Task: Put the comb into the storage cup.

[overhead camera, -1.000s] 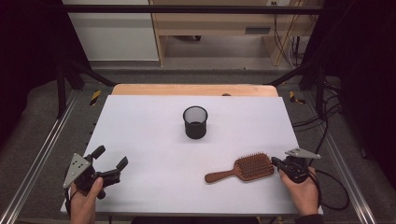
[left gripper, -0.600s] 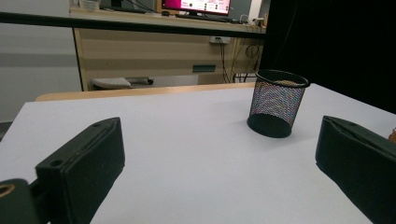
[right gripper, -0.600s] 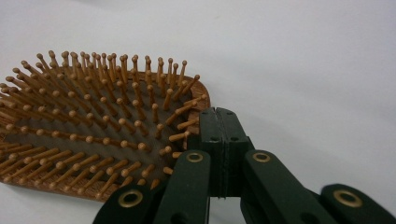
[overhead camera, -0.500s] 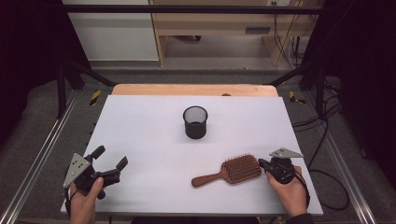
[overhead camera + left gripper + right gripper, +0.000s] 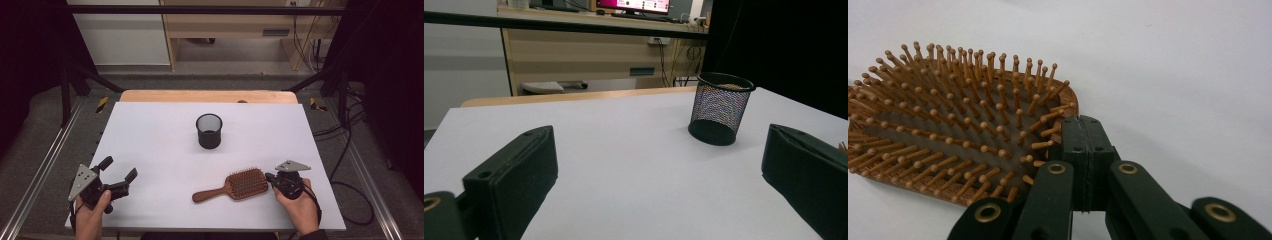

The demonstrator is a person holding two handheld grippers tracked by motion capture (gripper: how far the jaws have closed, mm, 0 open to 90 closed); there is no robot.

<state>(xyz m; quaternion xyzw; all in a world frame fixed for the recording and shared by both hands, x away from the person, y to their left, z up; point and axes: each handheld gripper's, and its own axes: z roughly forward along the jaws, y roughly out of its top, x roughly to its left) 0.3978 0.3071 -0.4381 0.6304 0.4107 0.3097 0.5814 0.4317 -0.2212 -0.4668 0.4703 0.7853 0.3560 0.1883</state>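
Right gripper (image 5: 272, 176), fingers pressed together, touches the brush (image 5: 235, 185) head's end; its handle points away leftward, below the cup (image 5: 209, 130). Left gripper (image 5: 120, 176) waits, fingers apart.

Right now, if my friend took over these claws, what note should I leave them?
Left claw: open, holds nothing, low at the white table's near left corner.
Right claw: shut, tips pressed against the end of the brown wooden paddle hairbrush, not gripping it.
The hairbrush lies bristles up, near right, handle pointing left.
Black wire-mesh cup: upright mid-table, seemingly empty.
Done: brush shoved leftwards.
Left, probably: get the brush into the cup.
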